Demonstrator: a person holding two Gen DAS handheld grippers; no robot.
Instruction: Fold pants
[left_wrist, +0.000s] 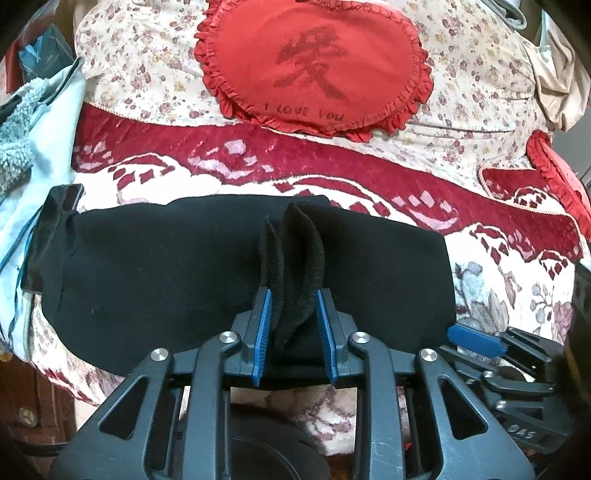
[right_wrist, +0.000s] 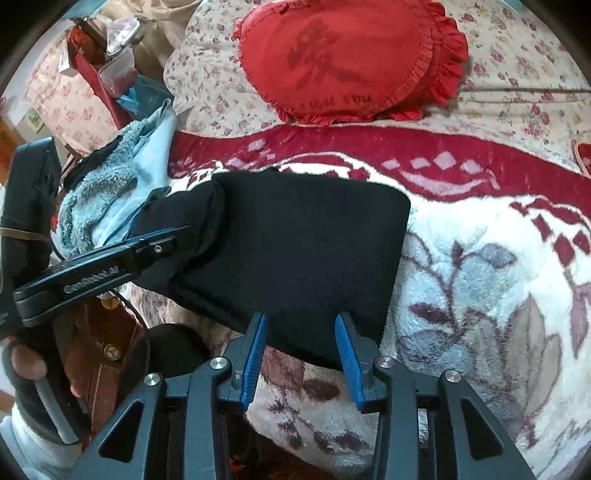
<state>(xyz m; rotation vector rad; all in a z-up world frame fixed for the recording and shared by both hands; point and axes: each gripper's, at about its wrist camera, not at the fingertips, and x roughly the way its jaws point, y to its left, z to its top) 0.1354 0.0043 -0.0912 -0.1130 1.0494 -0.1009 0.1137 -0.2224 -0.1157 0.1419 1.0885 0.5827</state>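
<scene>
Straddling pants (left_wrist: 155, 266) fold, left tool (left_wrist: 293, 295) parted

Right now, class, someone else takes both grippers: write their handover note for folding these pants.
Left gripper: fingers slightly apart, a bunched fold of the black pants standing loose between them.
Right gripper: open, fingers astride the near edge of the pants, pressing nothing.
Pants: compact folded rectangle on the floral blanket.
Done: main folds.
Left: probably free the bunched fold and flatten it.

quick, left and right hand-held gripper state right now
Left hand-held gripper: partly open, bunched folds of the black pants between its pads.
Right hand-held gripper: open at the pants' near edge, gripping nothing.
</scene>
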